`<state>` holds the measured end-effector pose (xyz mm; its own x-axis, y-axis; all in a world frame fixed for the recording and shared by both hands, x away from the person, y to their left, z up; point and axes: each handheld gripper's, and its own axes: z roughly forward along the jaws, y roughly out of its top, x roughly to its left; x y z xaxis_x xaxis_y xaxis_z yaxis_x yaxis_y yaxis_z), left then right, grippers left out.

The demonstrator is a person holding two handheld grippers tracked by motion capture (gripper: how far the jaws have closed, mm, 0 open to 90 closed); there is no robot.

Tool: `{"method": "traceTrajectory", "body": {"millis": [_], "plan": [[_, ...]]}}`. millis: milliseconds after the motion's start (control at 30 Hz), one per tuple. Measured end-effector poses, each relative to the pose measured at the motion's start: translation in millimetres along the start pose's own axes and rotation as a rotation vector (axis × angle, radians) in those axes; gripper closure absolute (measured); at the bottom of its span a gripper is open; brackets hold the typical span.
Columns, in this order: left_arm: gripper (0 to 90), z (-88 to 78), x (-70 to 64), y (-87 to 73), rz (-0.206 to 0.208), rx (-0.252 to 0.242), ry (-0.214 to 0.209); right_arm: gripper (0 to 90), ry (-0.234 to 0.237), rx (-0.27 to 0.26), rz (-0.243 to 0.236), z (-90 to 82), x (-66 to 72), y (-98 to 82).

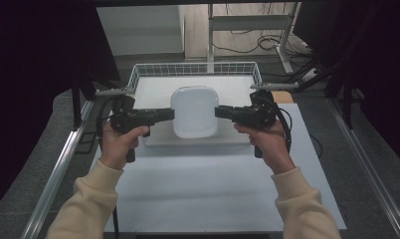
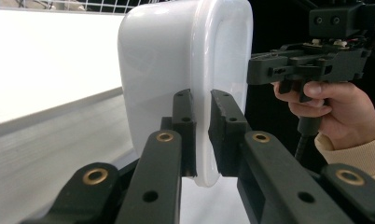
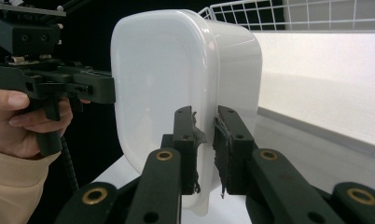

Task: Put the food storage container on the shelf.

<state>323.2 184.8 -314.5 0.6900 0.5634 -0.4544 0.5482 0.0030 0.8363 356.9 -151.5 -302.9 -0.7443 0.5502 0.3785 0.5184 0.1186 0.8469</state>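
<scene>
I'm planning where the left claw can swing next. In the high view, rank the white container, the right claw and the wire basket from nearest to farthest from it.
From the left claw:
1. White container, clamped by its left rim.
2. Right claw, on the container's opposite rim.
3. Wire basket, at the table's far end.

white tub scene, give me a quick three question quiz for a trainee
1. True or false: both grippers clamp the white tub by its rim.
2. What stands at the far end of the table? A) wire basket B) cardboard box C) metal bucket
3. On which side of the tub does the left gripper hold it in the high view?

Key:
1. True; the right gripper pinches the opposite rim, as both gripper views show.
2. A, the wire basket.
3. Its left side.
</scene>
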Motion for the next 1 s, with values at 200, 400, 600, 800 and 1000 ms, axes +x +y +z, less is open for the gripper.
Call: {"method": "traceTrajectory", "body": {"millis": [200, 400, 600, 800, 1000], "plan": [[81.2, 0.1, 4.7, 9.3, -0.001, 0.002, -0.005, 79.3, -0.014, -0.001, -0.006, 2.0, 0.3, 10.1], [81.3, -0.3, 6.5, 19.6, 0.005, -0.004, 0.002, 79.3, -0.009, -0.003, -0.005, 4.9, -2.4, 19.0], [81.3, -1.1, 6.8, 33.1, 0.021, -0.009, 0.006, 79.3, -0.004, -0.012, -0.002, 5.5, -4.3, 29.7], [81.2, -0.5, 7.2, 46.0, 0.025, -0.010, 0.008, 79.3, -0.013, -0.019, 0.002, 4.5, -4.2, 42.3], [81.2, 3.2, 13.6, 55.3, 0.013, -0.015, 0.014, 79.3, -0.017, -0.011, 0.004, 7.4, -8.8, 53.0]]}}
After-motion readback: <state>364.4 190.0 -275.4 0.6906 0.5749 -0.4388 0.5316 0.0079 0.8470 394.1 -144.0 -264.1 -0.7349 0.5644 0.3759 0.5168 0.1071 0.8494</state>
